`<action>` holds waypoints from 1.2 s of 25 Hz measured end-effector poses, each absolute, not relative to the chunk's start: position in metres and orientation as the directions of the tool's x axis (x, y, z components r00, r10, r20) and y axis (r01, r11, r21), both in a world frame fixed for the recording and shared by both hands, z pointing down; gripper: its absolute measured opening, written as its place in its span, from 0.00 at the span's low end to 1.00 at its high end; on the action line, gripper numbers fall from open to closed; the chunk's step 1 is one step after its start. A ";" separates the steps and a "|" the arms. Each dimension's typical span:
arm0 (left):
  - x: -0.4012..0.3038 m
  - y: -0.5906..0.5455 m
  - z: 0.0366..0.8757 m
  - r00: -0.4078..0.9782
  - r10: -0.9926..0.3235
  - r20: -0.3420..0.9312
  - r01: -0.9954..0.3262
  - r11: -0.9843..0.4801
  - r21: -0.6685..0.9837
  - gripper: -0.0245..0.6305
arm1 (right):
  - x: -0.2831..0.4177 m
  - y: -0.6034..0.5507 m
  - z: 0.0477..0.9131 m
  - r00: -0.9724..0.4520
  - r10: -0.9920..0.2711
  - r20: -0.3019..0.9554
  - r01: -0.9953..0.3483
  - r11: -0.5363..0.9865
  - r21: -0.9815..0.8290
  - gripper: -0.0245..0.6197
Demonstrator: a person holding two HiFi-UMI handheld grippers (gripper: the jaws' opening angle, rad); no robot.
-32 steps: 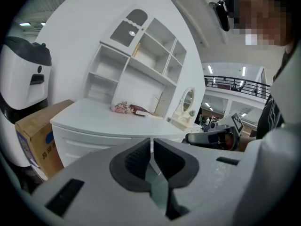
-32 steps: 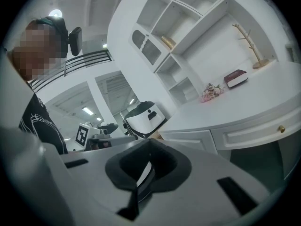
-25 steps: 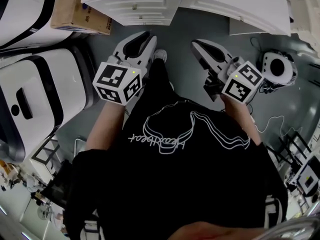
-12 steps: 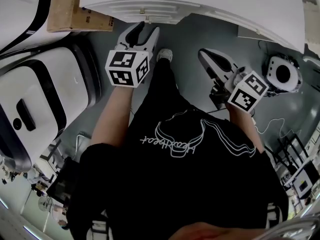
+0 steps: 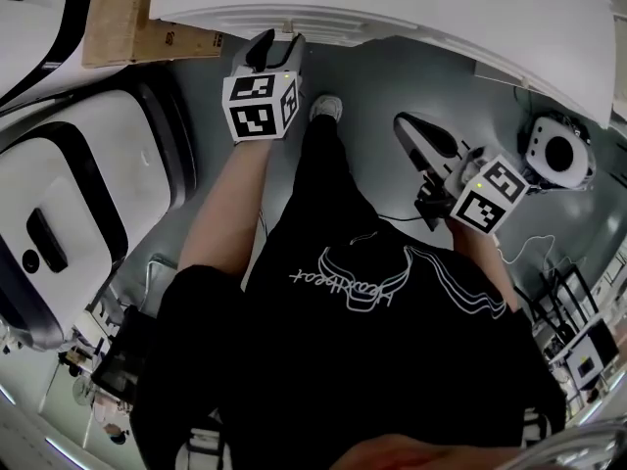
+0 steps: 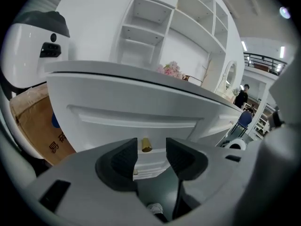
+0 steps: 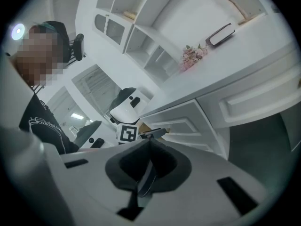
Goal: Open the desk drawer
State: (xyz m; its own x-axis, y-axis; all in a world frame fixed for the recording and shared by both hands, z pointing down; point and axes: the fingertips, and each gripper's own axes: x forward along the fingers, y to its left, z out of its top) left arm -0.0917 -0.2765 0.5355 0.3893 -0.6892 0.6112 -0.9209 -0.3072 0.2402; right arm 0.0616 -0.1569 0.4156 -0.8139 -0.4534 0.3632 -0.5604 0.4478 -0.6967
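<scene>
Opening left tongs, brass knob between, drawer bottom hidden

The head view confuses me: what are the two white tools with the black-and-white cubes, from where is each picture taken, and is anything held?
A person holds a two-jaw gripper in each hand; the marked cubes are parts of those grippers. The head view comes from a camera on the person's head that looks steeply down. It shows the left gripper at the edge of the white desk and the right gripper lower, over the grey floor. The other two pictures come from cameras that ride on the grippers. In the left gripper view the jaws are opening, and the brass knob of the drawer shows in the gap, not yet gripped. The right gripper's jaws are together on nothing. Pink flowers stand on the desk.
</scene>
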 end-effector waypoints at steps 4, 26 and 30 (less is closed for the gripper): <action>-0.092 -0.281 0.550 0.357 -0.677 0.644 -0.932 -0.308 0.193 0.31 | 0.064 -0.156 0.419 -0.809 -0.454 0.374 -0.567 0.435 -0.699 0.05; -0.084 -0.296 0.569 0.294 -0.677 0.675 -0.954 -0.256 0.158 0.18 | 0.066 -0.150 0.430 -0.808 -0.456 0.373 -0.562 0.406 -0.721 0.05; -0.085 -0.295 0.567 0.290 -0.674 0.679 -0.954 -0.257 0.153 0.18 | 0.065 -0.144 0.429 -0.807 -0.463 0.366 -0.560 0.401 -0.725 0.05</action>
